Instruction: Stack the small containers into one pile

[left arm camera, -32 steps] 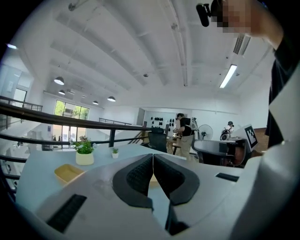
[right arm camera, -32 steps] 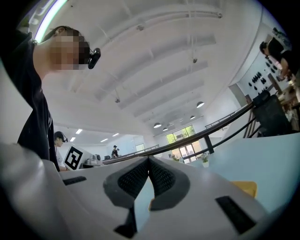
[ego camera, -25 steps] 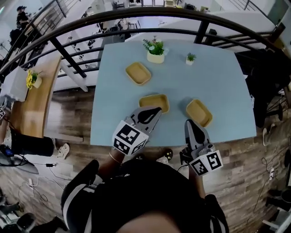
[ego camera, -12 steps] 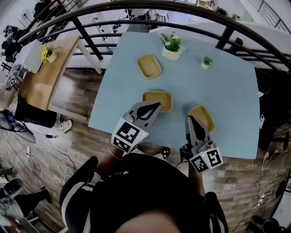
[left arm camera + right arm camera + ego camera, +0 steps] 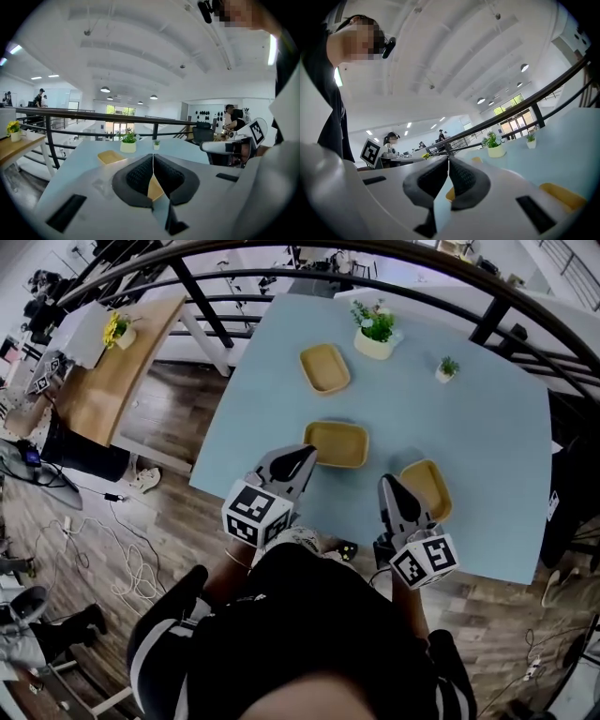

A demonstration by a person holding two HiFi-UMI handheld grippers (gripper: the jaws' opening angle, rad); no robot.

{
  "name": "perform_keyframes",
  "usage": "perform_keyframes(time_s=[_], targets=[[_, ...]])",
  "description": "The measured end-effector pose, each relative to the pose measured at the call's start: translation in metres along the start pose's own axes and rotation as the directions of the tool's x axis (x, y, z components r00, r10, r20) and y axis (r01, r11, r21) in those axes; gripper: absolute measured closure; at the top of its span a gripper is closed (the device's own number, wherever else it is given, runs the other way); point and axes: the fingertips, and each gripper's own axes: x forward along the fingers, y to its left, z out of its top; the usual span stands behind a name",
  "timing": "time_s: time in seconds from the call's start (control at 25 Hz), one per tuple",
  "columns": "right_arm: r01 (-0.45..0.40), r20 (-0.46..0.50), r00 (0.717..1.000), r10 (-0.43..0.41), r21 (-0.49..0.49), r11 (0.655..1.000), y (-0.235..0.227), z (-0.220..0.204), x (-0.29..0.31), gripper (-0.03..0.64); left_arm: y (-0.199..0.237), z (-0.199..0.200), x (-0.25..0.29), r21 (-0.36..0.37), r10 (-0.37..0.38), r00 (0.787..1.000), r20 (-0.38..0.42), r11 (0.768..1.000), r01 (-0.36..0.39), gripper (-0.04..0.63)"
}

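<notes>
Grippers both clenched, empty, near two of the three containers

Three small yellow containers lie apart on the light blue desk (image 5: pixel 487 446), none stacked. The middle container (image 5: pixel 336 443) is at the centre of the head view. The right container (image 5: pixel 427 489) lies lower right of it, and the far container (image 5: pixel 324 367) is higher up, near the potted plant (image 5: pixel 376 332).

The left gripper (image 5: pixel 306 454) comes in from the lower left. Its jaws are pressed together with nothing between them. Its tip is at the lower left corner of the middle container, and whether it touches that corner I cannot tell. In the left gripper view this container shows just behind the closed jaws.

The right gripper (image 5: pixel 387 482) comes in from the bottom of the frame. Its jaws are also together and hold nothing. Its tip is just beside the left edge of the right container, between this one and the middle container.
</notes>
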Motion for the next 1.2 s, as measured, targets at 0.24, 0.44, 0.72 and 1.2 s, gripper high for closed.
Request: perform_keyframes(time_s=[0.24,0.44,0.72,1.2], targets=[[0.030,-0.043,0.999,-0.030,0.006,1.000,-0.006,-0.011,0.028,0.597,0.040,-0.021,0.001,-0.060,0.041,0.998,-0.041,0.997,-0.044,0.580],[0.097,-0.094,0.991,-0.096,0.002,0.995,-0.019,-0.023,0.046,0.581,0.062,-0.034,0.019,-0.057,0.025,0.997,-0.078,0.998,-0.029,0.578],[0.155,-0.146,0.979,-0.141,0.090,0.984,-0.042,-0.045,0.068,0.564,0.089,-0.058,0.040,-0.113,0.031,0.990,-0.135,0.993,-0.047,0.577],[0.254,-0.281,0.936,-0.210,0.130,0.958,-0.069,-0.091,0.092,0.520,0.116,-0.107,0.060,-0.217,-0.004,0.968,-0.251,0.975,-0.052,0.575]])
